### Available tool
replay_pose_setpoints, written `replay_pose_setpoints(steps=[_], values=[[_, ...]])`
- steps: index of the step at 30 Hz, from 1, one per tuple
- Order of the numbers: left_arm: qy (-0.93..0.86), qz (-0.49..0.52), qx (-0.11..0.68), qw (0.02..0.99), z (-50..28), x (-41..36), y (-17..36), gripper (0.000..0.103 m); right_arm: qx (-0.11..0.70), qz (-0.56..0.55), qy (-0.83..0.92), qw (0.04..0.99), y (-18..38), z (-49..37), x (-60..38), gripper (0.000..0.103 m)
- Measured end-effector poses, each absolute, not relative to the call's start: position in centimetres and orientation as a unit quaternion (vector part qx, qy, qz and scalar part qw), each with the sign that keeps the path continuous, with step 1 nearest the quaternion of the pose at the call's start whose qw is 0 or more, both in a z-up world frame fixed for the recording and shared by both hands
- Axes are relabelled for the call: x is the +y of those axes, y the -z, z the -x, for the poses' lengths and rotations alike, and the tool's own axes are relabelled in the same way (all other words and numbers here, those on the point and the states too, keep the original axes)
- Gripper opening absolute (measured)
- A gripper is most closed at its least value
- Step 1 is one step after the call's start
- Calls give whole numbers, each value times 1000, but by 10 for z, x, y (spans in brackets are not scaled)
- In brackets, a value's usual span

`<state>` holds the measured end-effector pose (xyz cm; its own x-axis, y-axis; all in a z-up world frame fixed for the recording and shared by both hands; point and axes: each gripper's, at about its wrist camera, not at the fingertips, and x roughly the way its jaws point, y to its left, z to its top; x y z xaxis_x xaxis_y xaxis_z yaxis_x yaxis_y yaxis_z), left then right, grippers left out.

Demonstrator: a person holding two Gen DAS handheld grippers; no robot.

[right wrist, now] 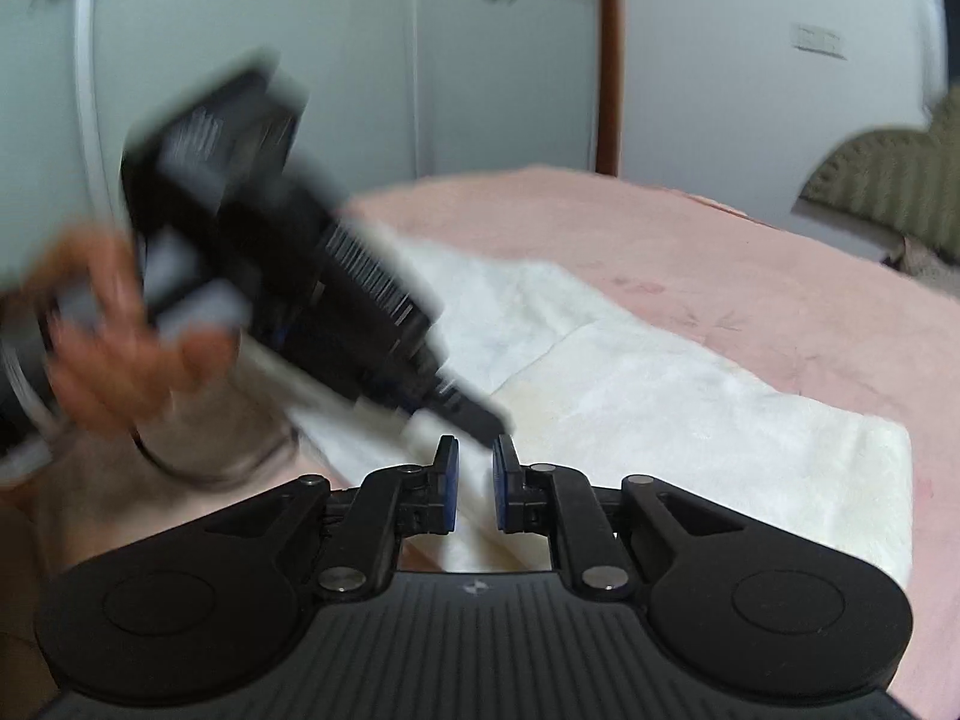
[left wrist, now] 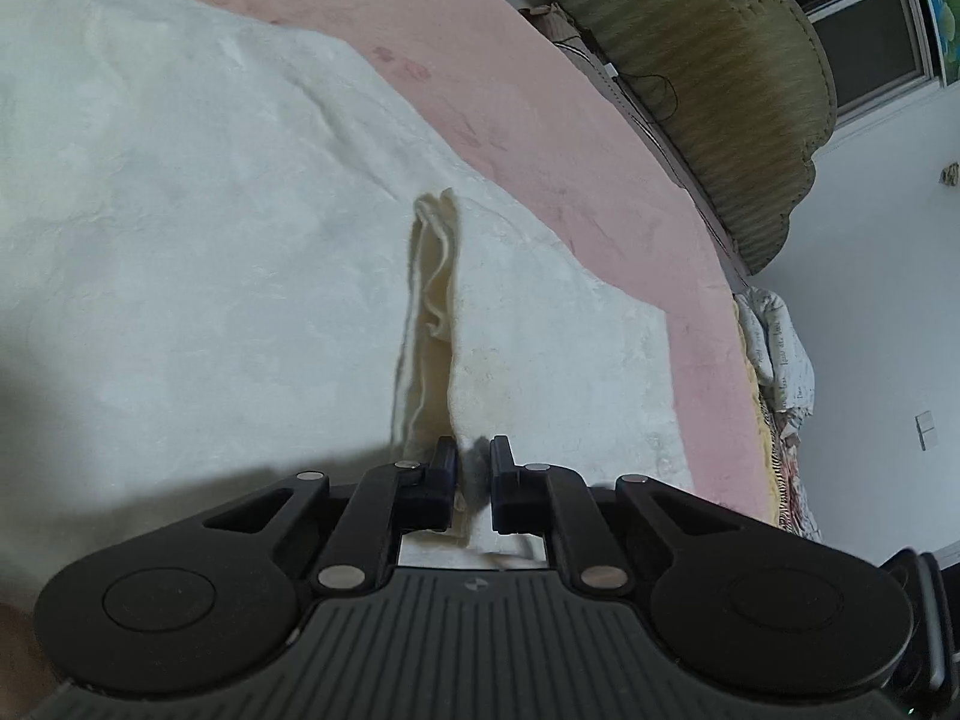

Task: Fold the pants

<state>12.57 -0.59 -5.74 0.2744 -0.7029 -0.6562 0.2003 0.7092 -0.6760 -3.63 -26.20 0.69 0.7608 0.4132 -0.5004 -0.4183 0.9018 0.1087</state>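
Observation:
White fleecy pants (left wrist: 210,276) lie spread on a pink bed sheet (left wrist: 600,180). In the left wrist view a raised fold of the fabric (left wrist: 432,312) runs up from my left gripper (left wrist: 474,468), whose narrow gap holds a pinch of that cloth. In the right wrist view the pants (right wrist: 660,396) lie flat ahead, and my right gripper (right wrist: 475,474) hovers at their near edge with a small gap and cloth behind it. The left gripper (right wrist: 480,414) shows there too, blurred, held by a hand (right wrist: 120,348), its tips just above my right fingertips.
An olive padded headboard (left wrist: 720,90) borders the bed at the far side, with a patterned quilt (left wrist: 780,360) beside it. White wardrobe doors (right wrist: 480,60) stand behind the bed. A window (left wrist: 870,18) is in the corner.

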Motion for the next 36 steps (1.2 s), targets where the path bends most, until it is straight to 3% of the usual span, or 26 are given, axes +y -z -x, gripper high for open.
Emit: replay_pose_setpoints(steps=[3,6,11,16,20,26,28,29,32,33,36], values=[[297,240,522,763,-125,-4,58,13,275,-24,-144,950,-1,25,-288,11],[300,215,514,774,-120,-7,54,14,337,-40,-100,935,24,12,-300,11],[295,167,470,815,-116,-7,23,19,296,-28,-108,949,13,19,-286,12],[304,93,404,858,-132,-35,-1,59,317,-27,-114,941,22,-2,-263,12],[240,-16,411,879,-154,-66,26,59,297,19,-113,948,12,6,-238,12],[212,-34,375,902,-134,-52,25,65,302,16,-119,946,11,0,-234,13],[199,-48,349,915,-126,-41,20,85,290,3,-128,948,12,-4,-233,13],[186,-57,337,921,-126,-38,19,88,291,0,-136,947,13,-6,-232,13],[159,-114,348,917,-132,-41,29,83,301,-1,-128,945,23,-16,-231,13],[152,-110,355,916,-133,-37,31,79,305,-12,-127,944,21,-19,-234,13],[159,-63,353,920,-125,-17,23,82,293,4,-118,949,13,-11,-232,13]])
